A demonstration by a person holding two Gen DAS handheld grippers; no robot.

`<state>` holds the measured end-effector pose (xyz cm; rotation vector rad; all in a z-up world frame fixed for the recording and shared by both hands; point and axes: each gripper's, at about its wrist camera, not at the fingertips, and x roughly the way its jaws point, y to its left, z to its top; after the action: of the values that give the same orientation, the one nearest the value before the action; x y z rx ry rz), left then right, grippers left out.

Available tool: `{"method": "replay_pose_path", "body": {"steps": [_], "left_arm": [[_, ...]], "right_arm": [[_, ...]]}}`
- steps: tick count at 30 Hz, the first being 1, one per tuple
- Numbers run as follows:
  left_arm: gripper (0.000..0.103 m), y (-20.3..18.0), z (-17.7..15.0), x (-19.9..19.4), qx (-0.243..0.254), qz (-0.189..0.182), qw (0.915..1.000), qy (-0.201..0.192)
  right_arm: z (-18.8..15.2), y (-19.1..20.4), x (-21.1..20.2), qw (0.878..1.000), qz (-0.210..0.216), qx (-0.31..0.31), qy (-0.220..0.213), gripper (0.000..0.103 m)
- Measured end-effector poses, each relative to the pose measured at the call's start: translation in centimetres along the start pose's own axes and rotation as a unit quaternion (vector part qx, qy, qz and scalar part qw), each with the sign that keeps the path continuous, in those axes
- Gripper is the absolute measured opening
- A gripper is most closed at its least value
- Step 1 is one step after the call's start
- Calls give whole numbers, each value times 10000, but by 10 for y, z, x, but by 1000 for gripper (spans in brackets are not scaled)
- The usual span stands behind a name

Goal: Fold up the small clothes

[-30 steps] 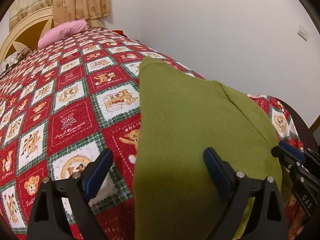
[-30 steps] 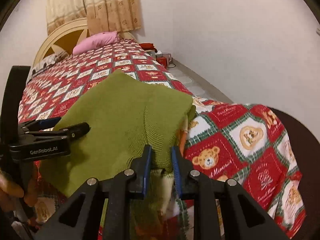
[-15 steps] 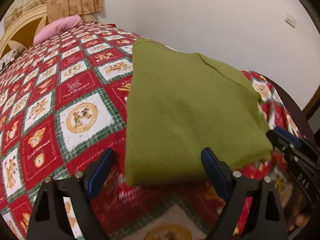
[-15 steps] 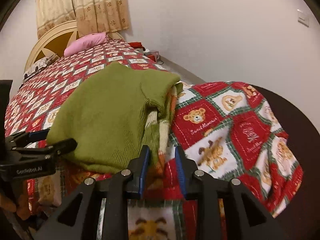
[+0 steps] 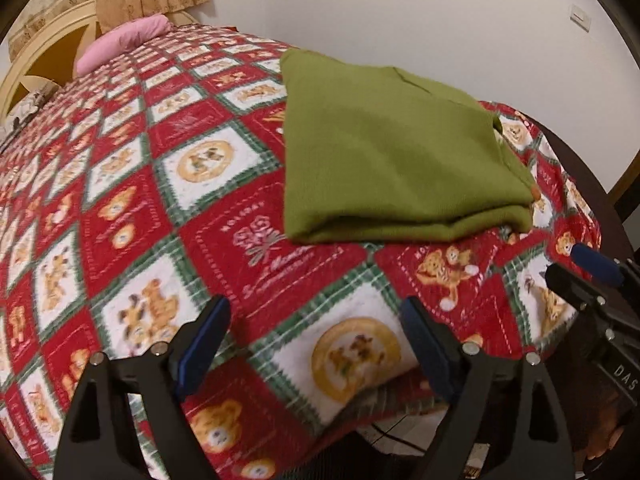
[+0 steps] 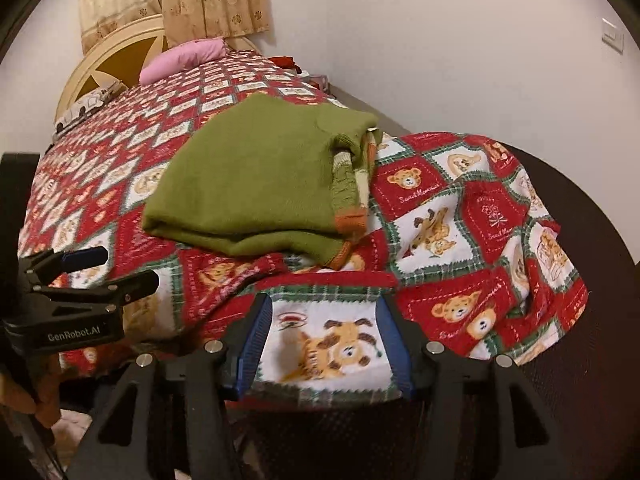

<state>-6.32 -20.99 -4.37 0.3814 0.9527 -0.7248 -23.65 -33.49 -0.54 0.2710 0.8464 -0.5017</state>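
The green sweater [image 5: 396,160] lies folded in a thick flat pack on the red bear-print blanket [image 5: 132,208], near the foot corner of the bed, with a striped cuff and orange trim showing at its right side. Its folded edge faces both tools, and its longer side runs across the view, from left to right. It lies ahead of both grippers and apart from them; neither one touches it. The left gripper [image 5: 312,340] stands spread wide and empty over the blanket edge. The right gripper [image 6: 324,344] has just been opening, and nothing is between its jaws. Both point downward over the bed edge, the right one just beside the left. I judge the fold as finished, and both hands look about equally near.
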Motion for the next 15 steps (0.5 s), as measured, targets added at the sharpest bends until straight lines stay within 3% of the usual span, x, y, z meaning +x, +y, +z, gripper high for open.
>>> {"method": "replay_pose_path", "body": {"steps": [5, 8, 10, 15], "left_arm": [[97, -1, 1, -37, 40, 456, 9967, -672], [103, -5, 1, -69, 38, 635, 9885, -1373], [103, -8, -1, -82, 47, 715, 9842, -1621], [103, -13, -10, -107, 141, 569, 9812, -1840]], "right_arm": [[7, 10, -28, 9991, 137, -33, -387, 56], [11, 18, -50, 9966, 129, -183, -789, 72], [12, 25, -67, 9940, 91, -288, -1048, 75], [18, 30, -94, 9916, 157, -277, -1250, 75]]}}
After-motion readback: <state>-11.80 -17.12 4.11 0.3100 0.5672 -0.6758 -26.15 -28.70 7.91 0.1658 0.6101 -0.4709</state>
